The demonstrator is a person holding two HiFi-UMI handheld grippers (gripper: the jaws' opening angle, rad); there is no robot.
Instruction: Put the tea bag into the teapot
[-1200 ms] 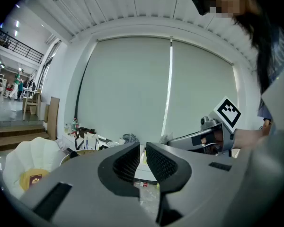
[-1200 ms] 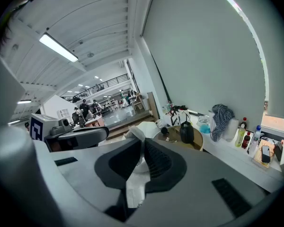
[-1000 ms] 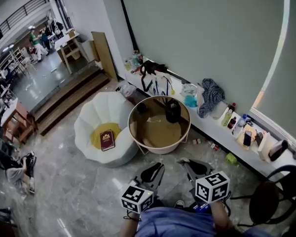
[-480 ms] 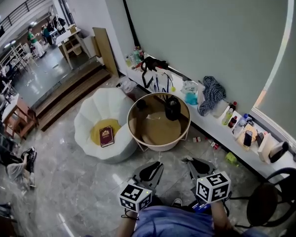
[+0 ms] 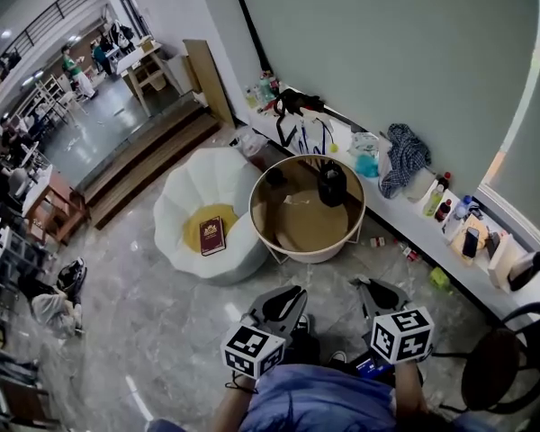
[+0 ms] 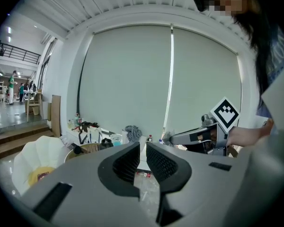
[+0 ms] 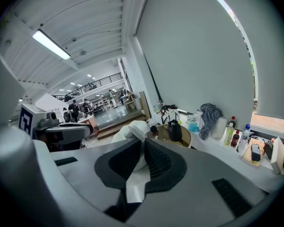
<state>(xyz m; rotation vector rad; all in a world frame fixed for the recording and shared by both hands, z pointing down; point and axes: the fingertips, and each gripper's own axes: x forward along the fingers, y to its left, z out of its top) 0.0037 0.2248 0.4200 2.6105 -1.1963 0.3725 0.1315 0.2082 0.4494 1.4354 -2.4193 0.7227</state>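
one flat white tea bag (image 7: 135, 186) hangs from the right hand-held gripper (image 7: 142, 143).

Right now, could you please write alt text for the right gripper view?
The right gripper is shut on a white tea bag, which trails back between its jaws. Beyond it, a black teapot stands on a round table.
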